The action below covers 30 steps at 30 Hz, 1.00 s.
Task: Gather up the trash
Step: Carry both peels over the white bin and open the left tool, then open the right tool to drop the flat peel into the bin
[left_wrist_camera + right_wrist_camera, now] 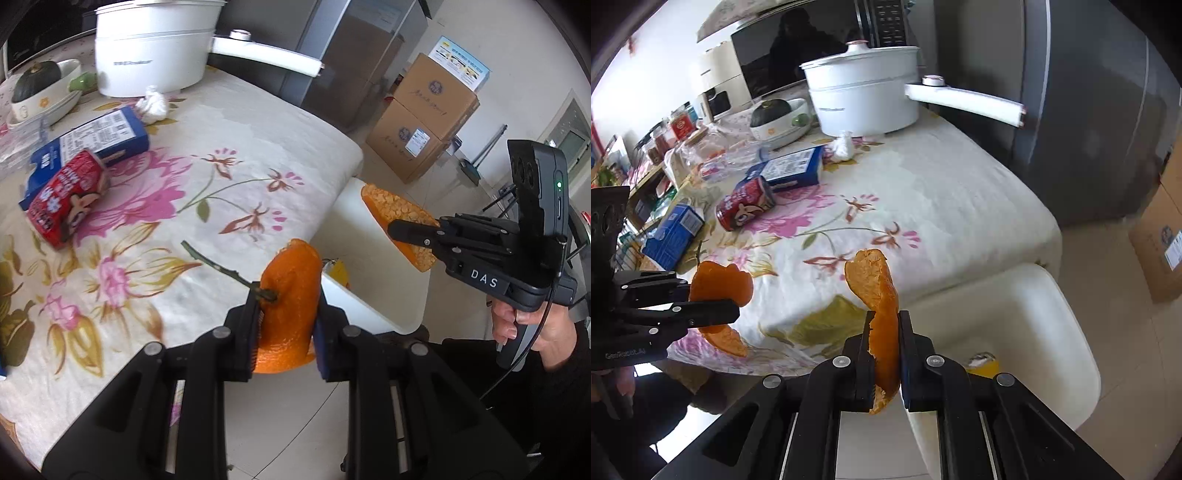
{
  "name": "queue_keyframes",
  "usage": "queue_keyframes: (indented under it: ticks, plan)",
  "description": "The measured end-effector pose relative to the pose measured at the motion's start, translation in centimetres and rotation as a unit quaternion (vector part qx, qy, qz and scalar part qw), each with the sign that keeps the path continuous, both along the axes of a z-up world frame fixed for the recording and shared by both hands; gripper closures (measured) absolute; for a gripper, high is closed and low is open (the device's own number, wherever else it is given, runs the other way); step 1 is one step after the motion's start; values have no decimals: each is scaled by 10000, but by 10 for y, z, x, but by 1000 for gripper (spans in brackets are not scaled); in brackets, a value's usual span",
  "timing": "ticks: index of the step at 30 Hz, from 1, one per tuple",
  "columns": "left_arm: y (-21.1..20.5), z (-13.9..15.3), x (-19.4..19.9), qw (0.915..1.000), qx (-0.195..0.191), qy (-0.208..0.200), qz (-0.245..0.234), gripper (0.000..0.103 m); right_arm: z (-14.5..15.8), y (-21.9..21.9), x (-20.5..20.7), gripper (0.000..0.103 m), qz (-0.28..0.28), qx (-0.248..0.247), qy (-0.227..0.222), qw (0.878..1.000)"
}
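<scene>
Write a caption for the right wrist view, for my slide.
Right gripper holds orange peel beside the white bin.

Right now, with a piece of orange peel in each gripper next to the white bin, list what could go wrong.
1. The left gripper pinches only the lower part of its peel with the stem; the upper part stands free, so the peel might slip or tear.
2. That peel appears to hang over the tablecloth edge, not the white bin; released here, it may miss.
3. The right gripper clamps a thin curled peel strip that could snag on a pad.
</scene>
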State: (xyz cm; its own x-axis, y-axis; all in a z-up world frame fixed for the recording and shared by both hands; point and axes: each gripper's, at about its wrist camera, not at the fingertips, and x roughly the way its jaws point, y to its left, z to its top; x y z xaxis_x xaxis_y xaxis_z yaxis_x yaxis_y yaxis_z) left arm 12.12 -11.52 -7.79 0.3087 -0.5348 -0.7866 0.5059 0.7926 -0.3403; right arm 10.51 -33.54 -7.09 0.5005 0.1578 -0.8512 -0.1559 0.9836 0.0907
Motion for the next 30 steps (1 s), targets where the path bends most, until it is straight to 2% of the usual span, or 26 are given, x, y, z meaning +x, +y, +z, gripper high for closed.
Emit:
queue_keyframes:
  ticks: [6, 11, 16, 22, 24, 25, 26, 30]
  plan:
    - [-60, -11, 0, 9988, -235, -72, -414, 77, -18, -57, -18, 93, -522, -102, 243, 9983]
    - [-98, -29, 5, 9980, -299, -100, -550, 77, -30, -93, -30, 93, -839, -136, 381, 9957]
    - [-118, -48, 10, 9982, -184, -114, -550, 77, -35, -113, -32, 93, -983, -177, 460, 9939]
    - [-126, -56, 14, 9984, -43, -262, -508, 75, -35, -121, -29, 92, -1057, -180, 476, 9931]
    - [-127, -55, 14, 9985, 94, -383, -392, 60, -35, -123, -28, 92, -1078, -184, 484, 9928]
    - [-126, -54, 14, 9983, 143, -456, -334, 41, -36, -124, -28, 92, -1090, -190, 491, 9926]
    - [-125, -50, 13, 9978, 191, -578, -256, 31, -36, -125, -27, 92, -1110, -197, 498, 9924]
    - [-121, -46, 12, 9959, 330, -815, -225, 28, -38, -128, -27, 92, -1189, -187, 534, 9913]
